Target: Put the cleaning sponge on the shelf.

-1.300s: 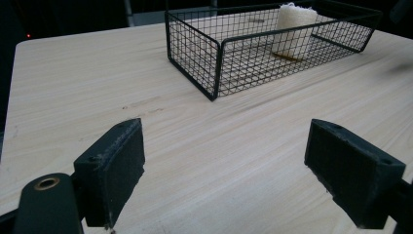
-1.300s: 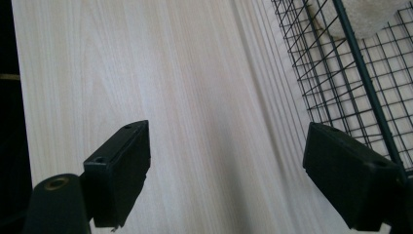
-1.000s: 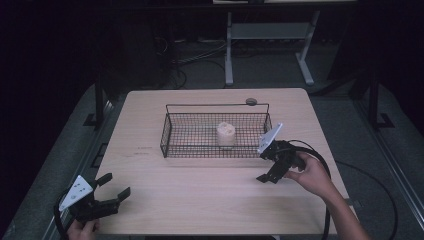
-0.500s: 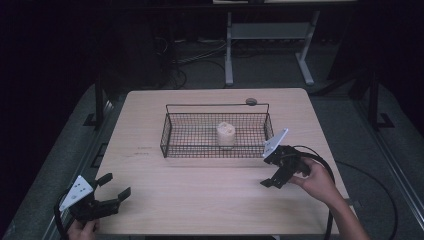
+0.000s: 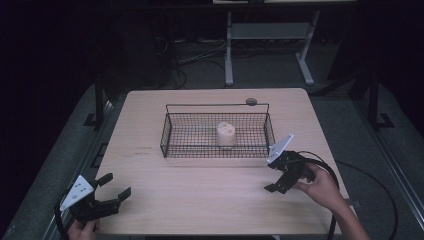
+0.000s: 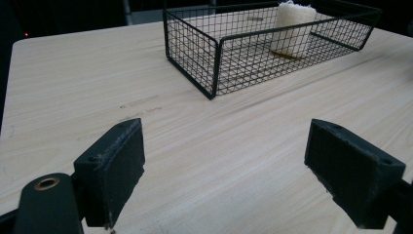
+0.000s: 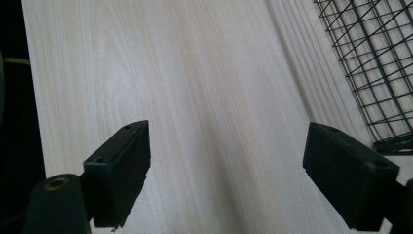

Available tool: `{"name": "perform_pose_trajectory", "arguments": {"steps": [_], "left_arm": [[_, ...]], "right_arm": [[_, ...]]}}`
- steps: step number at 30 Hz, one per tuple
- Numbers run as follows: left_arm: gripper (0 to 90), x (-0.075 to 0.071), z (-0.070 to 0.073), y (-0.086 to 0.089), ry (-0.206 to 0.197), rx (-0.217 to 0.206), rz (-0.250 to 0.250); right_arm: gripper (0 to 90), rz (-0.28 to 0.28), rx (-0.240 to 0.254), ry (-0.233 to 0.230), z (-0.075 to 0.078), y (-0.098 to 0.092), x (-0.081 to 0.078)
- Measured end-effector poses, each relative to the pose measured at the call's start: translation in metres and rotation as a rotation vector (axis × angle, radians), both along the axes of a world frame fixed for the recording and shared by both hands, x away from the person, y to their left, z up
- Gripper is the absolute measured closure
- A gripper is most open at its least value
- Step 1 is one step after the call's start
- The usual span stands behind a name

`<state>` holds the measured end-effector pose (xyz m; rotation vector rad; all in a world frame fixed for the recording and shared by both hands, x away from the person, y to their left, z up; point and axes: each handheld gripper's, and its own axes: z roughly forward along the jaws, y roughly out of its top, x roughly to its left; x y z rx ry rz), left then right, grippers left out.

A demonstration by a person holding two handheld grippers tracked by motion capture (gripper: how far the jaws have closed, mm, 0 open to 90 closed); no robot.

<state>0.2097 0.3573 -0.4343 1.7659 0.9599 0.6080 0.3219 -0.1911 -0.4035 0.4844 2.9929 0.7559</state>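
Nearest the camera, the left tongs (image 5: pixel 112 192) rest spread and empty at the pale wood bench (image 5: pixel 200 200) edge; the right tongs (image 5: pixel 277 182) hover spread, holding nothing, beside the wire basket (image 5: pixel 167 135). Inside it stands a cream fabric roll (image 5: pixel 225 134), upright right of centre: probably light, soft and compressible, best pinched across its sides. Beyond, a dark room, cables, a metal stand (image 5: pixel 270 32).
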Motion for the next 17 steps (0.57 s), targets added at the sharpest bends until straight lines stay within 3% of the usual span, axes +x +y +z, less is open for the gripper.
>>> {"name": "perform_pose_trajectory", "arguments": {"steps": [17], "left_arm": [[14.0,0.000,0.000,-0.001,0.003,0.005,-0.002]], "right_arm": [[17.2,-0.025,0.022,0.016,-0.015,-0.013,-0.014]]}}
